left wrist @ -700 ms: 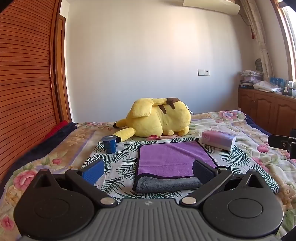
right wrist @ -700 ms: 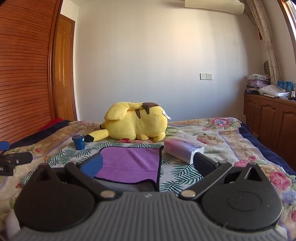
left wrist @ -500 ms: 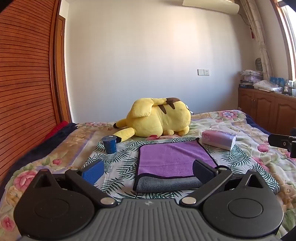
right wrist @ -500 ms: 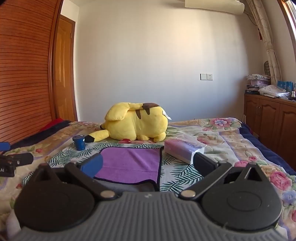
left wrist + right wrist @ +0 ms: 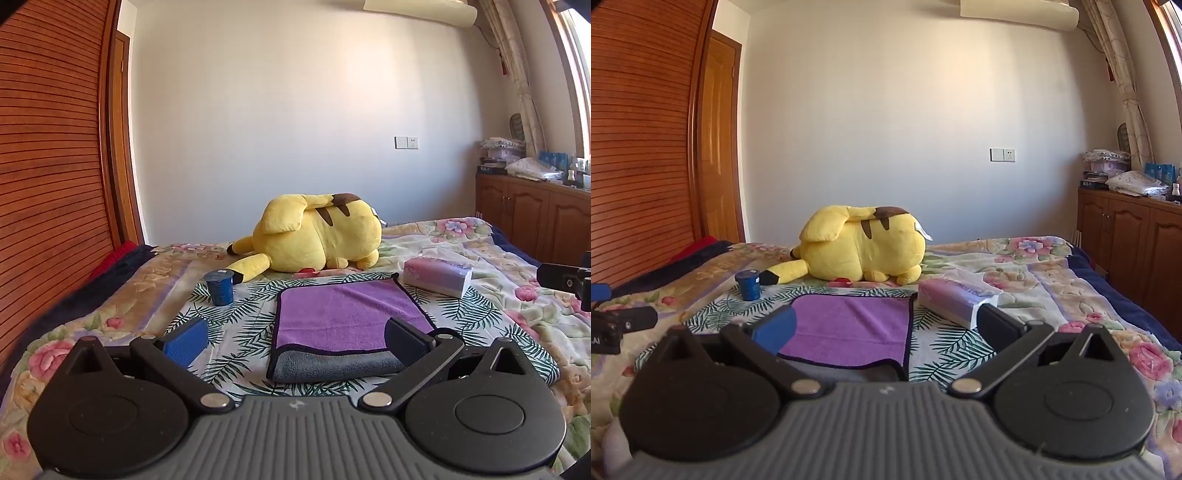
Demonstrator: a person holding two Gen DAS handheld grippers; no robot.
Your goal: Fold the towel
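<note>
A purple towel with a grey underside and dark trim lies flat on the floral bedspread, its near edge turned up to show grey. It also shows in the right wrist view. My left gripper is open and empty, held just short of the towel's near edge. My right gripper is open and empty, near the towel's near right corner. The right gripper's tip shows at the right edge of the left wrist view; the left gripper's tip shows at the left edge of the right wrist view.
A yellow plush toy lies behind the towel. A blue cup stands to the towel's left. A pink tissue pack lies to its right. A wooden wardrobe lines the left side; wooden cabinets stand at the right.
</note>
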